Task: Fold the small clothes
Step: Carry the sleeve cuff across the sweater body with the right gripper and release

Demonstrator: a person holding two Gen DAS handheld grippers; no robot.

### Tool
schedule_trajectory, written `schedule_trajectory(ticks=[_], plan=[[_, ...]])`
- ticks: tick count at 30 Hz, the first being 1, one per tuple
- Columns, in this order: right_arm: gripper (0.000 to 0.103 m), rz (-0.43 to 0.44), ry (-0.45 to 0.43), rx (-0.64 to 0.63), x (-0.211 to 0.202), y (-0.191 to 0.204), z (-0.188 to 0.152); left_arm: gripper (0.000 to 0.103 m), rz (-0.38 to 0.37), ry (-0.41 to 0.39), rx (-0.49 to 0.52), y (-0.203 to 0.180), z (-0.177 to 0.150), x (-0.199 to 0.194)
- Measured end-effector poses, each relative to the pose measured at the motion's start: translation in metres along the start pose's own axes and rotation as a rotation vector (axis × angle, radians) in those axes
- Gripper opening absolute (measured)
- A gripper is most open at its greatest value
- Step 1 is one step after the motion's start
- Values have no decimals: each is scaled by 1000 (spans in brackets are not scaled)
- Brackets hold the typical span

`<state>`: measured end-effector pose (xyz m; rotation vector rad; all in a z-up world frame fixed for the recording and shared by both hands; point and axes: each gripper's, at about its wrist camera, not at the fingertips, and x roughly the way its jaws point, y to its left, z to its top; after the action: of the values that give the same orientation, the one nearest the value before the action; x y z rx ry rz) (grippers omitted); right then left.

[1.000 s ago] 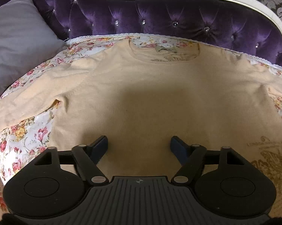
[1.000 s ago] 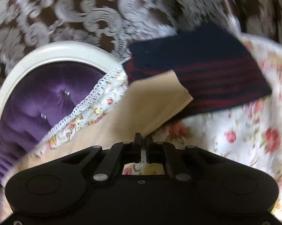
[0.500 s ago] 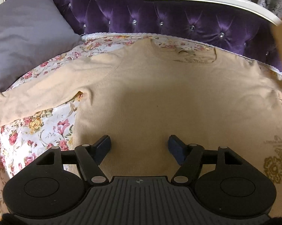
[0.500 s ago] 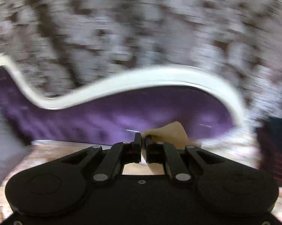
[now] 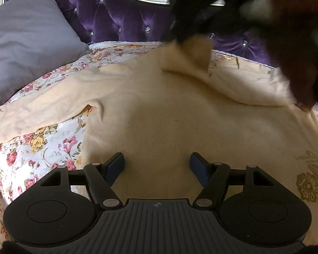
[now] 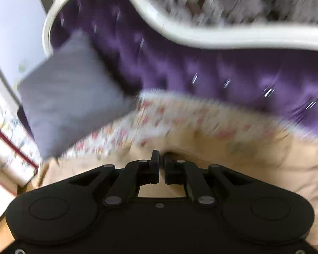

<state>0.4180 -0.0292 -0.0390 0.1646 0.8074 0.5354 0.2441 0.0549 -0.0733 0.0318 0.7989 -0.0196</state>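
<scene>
Pillow [image 5: 30, 42] far left, against the headboard [image 5: 125, 21]. Cream sweater [image 5: 159, 114] spread on the floral bedspread [image 5: 32, 156]. Left gripper [image 5: 156, 165] over the near hem, jaws wide, holding nothing. Right gripper [image 6: 161, 169] jaws narrow, pinching the right sleeve [image 5: 198, 53] folded over the chest. Best laid flat along the shoulder line, then released. Only the left view shows the fold; the right view is blurred.

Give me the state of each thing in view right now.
Left hand-held gripper: open, over the sweater.
Right hand-held gripper: shut on the sleeve.
Sweater: flat on the floral sheet.
Right sleeve: folded across the chest.
Left sleeve: spread out.
Pillow: against the headboard.
</scene>
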Motion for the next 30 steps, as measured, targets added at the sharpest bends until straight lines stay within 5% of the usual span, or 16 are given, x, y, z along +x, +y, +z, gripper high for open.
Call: schedule_trajectory(ticks=[5,9,13,17,24,30], plan=[[21,53,34,10,10,-4,-22,68,-12,-4,5,0,-1,-1],[59,41,-63,46,-29,-20,-24,67,-59,9,-47,9,3,-2],[59,-42,-138,81,-75,-54,-29,67,-72,3,-84,15,13,-2],[59,-109,-181,147,-110,-94,-44,67,1,-28,-27,9,33,6],[60,-137,-223,318,-148,-143,-85,67,165,-135,286,-37,48,28],[60,-119,-244,364,-156,-157,-106,68,157,-208,400,-77,51,34]])
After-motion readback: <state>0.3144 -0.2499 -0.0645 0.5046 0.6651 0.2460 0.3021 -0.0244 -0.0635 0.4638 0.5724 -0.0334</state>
